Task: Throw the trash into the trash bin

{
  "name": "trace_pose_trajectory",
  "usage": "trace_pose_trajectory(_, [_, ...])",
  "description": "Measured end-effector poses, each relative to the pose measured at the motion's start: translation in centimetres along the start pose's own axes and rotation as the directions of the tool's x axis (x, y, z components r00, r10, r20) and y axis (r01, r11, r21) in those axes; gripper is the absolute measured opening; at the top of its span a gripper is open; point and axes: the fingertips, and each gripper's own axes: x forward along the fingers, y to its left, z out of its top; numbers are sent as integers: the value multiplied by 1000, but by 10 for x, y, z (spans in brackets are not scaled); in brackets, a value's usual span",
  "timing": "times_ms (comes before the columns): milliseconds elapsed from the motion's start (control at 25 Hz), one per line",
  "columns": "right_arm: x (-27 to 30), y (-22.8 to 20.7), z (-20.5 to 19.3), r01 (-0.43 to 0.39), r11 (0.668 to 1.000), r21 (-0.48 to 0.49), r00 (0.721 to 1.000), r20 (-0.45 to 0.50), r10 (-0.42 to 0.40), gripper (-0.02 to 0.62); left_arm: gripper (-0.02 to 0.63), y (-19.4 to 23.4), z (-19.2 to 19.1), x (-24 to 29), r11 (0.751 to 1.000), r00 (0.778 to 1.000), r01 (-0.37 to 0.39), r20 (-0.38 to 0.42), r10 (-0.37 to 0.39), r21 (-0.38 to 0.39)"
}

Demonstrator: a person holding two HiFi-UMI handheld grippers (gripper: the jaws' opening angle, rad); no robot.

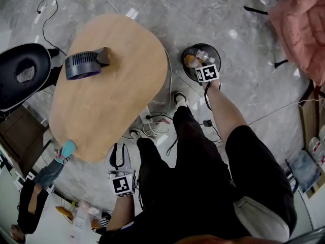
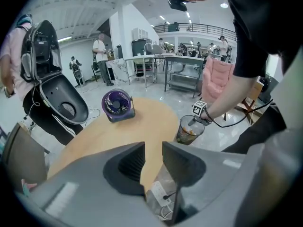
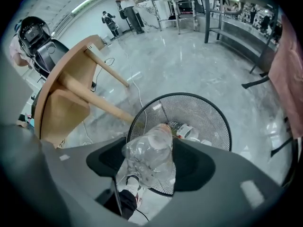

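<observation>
Only right gripper view reveals the clamped bottle (image 3: 149,157).

From up here I see my right claw (image 1: 205,66) hanging over the near rim of the black mesh trash bin (image 1: 187,52), marker cube facing up. A clear plastic bottle (image 1: 201,55) shows just past the cube, beside orange scraps in the bin. My left claw (image 1: 122,181) is low, beside a dark-clothed leg and well apart from the bin. The wooden surface (image 1: 117,105) carries a dark fan (image 1: 84,65). A power strip (image 1: 146,117) and cables lie on the floor between surface and bin.
</observation>
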Motion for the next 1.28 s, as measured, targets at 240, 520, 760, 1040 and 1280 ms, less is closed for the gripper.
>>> trace_pose_trajectory(240, [4,3,-10,16,999,-44,1000,-22,-17,344,118,-4,-11,0,1000,1000,8,-15,-8,-9])
trace_pose_trajectory(520, [-17,2,-23,26,1000,1,999,30,-26,345,118,-13,-10,-4,999,999,34,2,-34,8])
trace_pose_trajectory(760, [-43,2,-33,43,999,21,995,92,-45,354,118,-17,-12,-10,998,998,54,34,-55,34])
trace_pose_trajectory(1040, [-71,24,-49,51,999,-3,982,182,-50,359,118,-9,-24,-24,996,995,70,72,-74,59])
trace_pose_trajectory(1280, [-138,65,-53,34,999,23,940,339,-40,344,118,7,-37,-54,996,989,61,128,-69,66])
